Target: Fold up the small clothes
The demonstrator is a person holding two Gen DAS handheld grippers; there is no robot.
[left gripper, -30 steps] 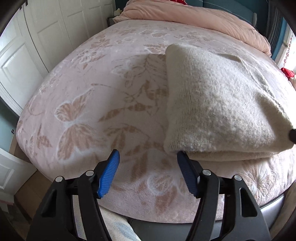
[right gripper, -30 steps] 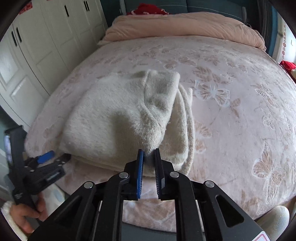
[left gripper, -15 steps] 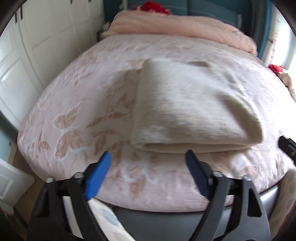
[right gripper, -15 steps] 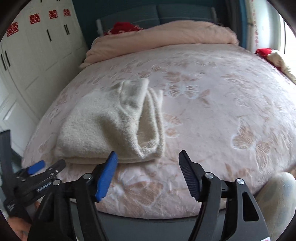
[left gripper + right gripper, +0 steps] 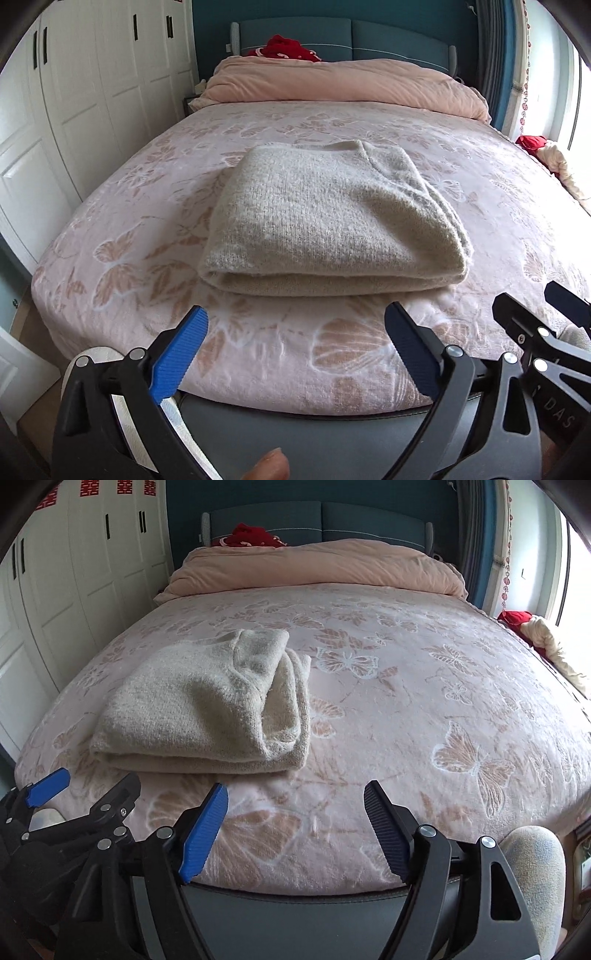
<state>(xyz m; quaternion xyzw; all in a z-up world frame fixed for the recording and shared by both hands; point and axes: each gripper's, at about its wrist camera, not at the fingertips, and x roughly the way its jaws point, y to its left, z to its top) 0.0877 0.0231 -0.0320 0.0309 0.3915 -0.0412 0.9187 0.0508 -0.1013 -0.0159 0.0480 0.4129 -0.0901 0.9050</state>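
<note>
A cream knitted sweater [image 5: 325, 221] lies folded in a thick rectangle on the pink butterfly-patterned bed [image 5: 155, 192]. It also shows in the right wrist view [image 5: 207, 709], left of centre. My left gripper [image 5: 295, 339] is open and empty, held back over the bed's near edge, short of the sweater's folded edge. My right gripper [image 5: 295, 812] is open and empty, also back at the near edge, to the right of the sweater. The left gripper [image 5: 85, 797] shows at the lower left of the right wrist view.
A rolled pink duvet [image 5: 343, 81] lies across the head of the bed with a red item [image 5: 284, 46] behind it. White wardrobe doors [image 5: 74, 74] stand along the left. Red and cream cloth [image 5: 535, 635] sits at the right edge. The dark bed frame [image 5: 314, 904] runs below the grippers.
My right gripper let go of the sweater's corner and opened. Both grippers drew back from the sweater toward the bed's near edge, and the sweater now lies flat and folded.
</note>
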